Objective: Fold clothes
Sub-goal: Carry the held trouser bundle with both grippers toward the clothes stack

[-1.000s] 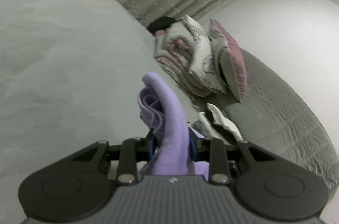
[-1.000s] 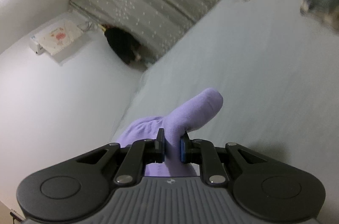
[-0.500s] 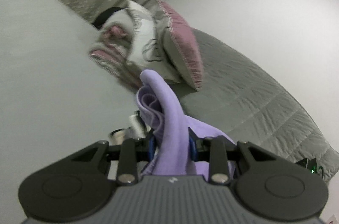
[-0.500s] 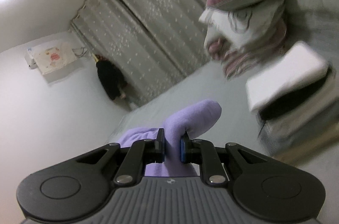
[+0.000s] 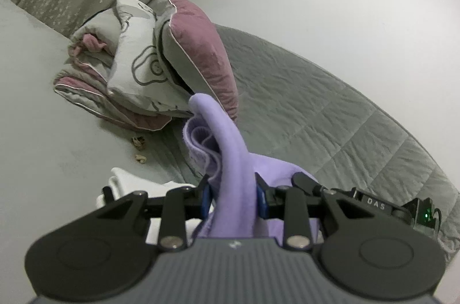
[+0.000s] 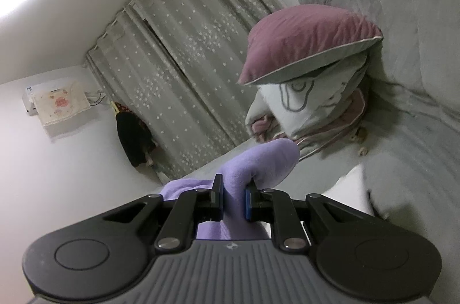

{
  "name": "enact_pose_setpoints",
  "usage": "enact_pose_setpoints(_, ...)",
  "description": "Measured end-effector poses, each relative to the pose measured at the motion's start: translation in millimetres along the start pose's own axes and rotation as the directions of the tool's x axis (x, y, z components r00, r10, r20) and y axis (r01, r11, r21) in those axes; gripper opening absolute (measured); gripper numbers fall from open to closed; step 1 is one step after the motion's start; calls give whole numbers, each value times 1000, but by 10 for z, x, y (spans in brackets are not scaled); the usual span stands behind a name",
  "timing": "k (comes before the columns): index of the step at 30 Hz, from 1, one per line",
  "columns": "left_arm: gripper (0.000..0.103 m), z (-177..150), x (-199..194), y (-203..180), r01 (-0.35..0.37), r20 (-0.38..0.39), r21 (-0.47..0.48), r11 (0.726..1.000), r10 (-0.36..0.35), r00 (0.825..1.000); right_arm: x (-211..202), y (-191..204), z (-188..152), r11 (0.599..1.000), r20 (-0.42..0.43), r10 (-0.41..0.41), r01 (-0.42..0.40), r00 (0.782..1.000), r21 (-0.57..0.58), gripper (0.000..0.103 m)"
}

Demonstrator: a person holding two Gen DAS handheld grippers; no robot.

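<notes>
My left claw (image 5: pixel 232 199) is pinching a thick fold of the lilac garment (image 5: pixel 227 160), soft knit with a ribbed edge curling up in loops above the blue pads. My right claw (image 6: pixel 233 202) grips another rounded bunch of the same lilac cloth, pressed tight between its pads, the tip bulging forward like a thumb. The garment hangs between my two claws above the bed (image 5: pixel 37 108); its lower part is hidden behind the claw bodies. Ahead, by the quilted grey cover (image 5: pixel 330 114), sits a plush mauve pillow (image 5: pixel 198 45) on a white printed pillow (image 5: pixel 135 62), atop a folded duvet. Something white (image 5: pixel 129 183) peeks under my left claw, cut off. Star-dotted curtains (image 6: pixel 184 68) hang behind.
</notes>
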State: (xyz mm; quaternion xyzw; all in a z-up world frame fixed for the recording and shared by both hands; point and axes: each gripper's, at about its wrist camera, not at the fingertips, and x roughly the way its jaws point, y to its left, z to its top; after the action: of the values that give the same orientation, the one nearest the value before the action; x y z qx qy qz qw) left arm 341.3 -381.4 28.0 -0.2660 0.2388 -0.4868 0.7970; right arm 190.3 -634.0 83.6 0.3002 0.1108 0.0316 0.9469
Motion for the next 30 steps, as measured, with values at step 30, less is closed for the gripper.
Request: enact_pose_setpoints(30, 44, 11, 857, 556, -160, 92, 145, 976, 148, 985, 663, -534, -180, 935, 100, -222, 241, 970, -262, 41)
